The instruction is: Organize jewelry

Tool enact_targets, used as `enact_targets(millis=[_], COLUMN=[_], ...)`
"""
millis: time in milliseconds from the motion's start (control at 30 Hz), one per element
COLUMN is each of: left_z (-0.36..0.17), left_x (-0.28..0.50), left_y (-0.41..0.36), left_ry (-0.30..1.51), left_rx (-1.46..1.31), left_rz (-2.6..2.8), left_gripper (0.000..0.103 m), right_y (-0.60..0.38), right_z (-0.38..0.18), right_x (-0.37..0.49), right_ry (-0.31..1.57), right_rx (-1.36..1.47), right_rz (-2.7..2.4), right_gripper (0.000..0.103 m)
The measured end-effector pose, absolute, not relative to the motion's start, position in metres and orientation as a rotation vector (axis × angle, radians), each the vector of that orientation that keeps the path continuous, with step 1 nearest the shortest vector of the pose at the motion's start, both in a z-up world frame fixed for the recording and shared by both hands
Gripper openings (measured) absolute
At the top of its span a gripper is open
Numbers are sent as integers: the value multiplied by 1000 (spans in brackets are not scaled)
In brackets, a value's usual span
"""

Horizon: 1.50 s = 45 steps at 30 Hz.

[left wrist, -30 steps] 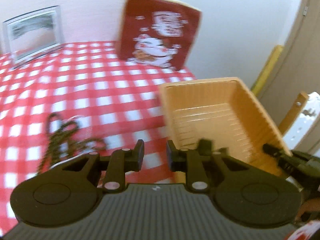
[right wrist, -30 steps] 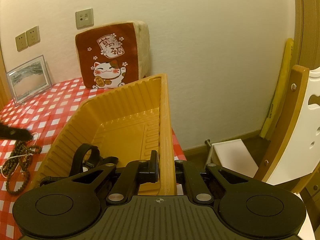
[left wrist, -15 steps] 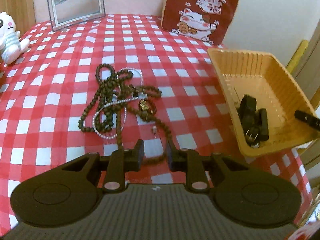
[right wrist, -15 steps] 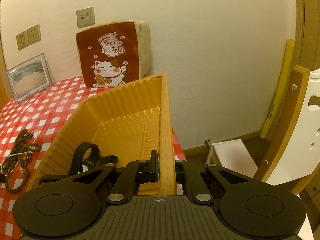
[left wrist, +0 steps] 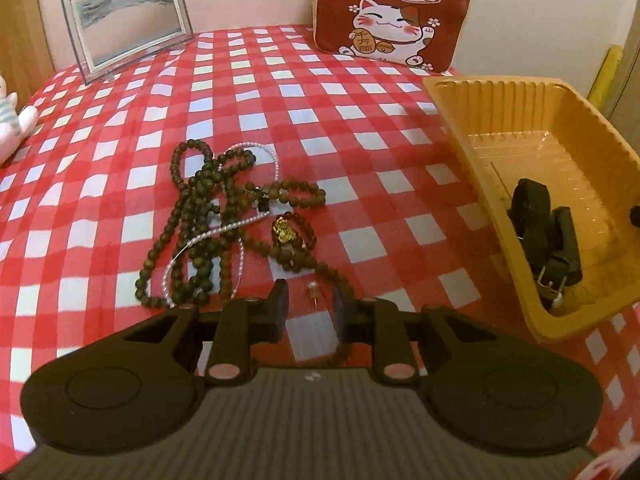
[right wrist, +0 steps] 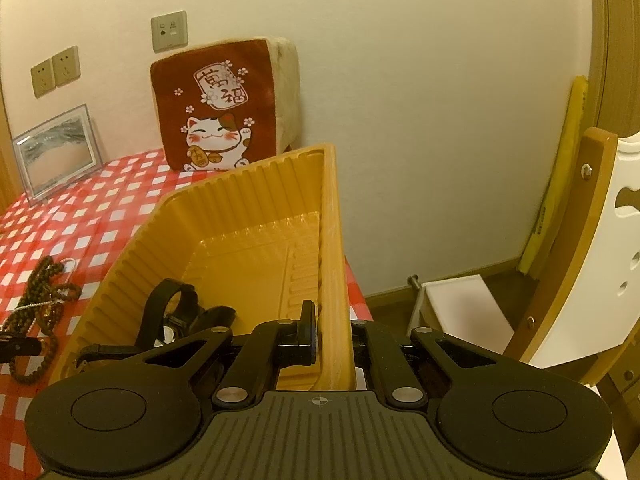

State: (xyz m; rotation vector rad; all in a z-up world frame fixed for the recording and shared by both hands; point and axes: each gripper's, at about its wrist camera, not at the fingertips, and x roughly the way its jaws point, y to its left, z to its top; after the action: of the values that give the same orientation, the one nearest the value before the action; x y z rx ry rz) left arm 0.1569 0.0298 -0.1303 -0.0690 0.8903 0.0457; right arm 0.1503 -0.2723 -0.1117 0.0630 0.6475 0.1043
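Left tongs held low over the worktop, jaws apart with nothing between them but bare checked cloth; a small pearl-headed pin lying on the cloth in the gap just ahead of the fingertips, not touched. Right tongs clamped on the near right wall of the yellow tray, one finger inside the rim, the other outside it.

Just beyond the left tongs, a tangled heap of jewelry: a long dark bead necklace looped over itself, a thin white pearl strand threaded through the loops, and a gold pendant sitting on a smaller ring of dark beads at the heap's right side. One run of dark beads trailing from the heap toward and under the right-hand finger of the left tongs. All of it loose on the cloth, well apart from the tray.

Tray at the worktop's right edge, holding a black strap watch in its near end; rest of the ribbed floor bare. Seen from the right wrist, same watch curled up against the tray's near left corner.

Lucky-cat cushion upright against the wall at the back, a clear picture frame standing to its left, part of a white plush toy at the far left edge. Wooden chair beside the worktop on the right.
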Motion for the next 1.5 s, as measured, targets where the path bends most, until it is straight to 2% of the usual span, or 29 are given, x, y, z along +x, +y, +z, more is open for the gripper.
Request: enact_targets(millis=[267, 367, 667, 933, 1167, 1500], left_z=[-139, -139, -133, -93, -64, -61], left_x=[167, 168, 164, 154, 156, 167], left_y=[31, 28, 24, 11, -25, -80], left_ry=[905, 902, 887, 804, 759, 761], left_rx=[-49, -31, -5, -56, -125, -131], left_rz=[46, 30, 16, -56, -210, -378], left_gripper=[19, 8, 8, 8, 8, 8], right_y=[-273, -273, -273, -273, -271, -271], right_z=[-113, -113, -113, -113, -110, -107], right_x=[152, 152, 153, 153, 153, 151], right_ry=[651, 650, 650, 649, 641, 630], right_rx=[68, 67, 67, 68, 62, 56], right_rz=[104, 104, 107, 108, 113, 124], right_gripper=[5, 5, 5, 5, 5, 6])
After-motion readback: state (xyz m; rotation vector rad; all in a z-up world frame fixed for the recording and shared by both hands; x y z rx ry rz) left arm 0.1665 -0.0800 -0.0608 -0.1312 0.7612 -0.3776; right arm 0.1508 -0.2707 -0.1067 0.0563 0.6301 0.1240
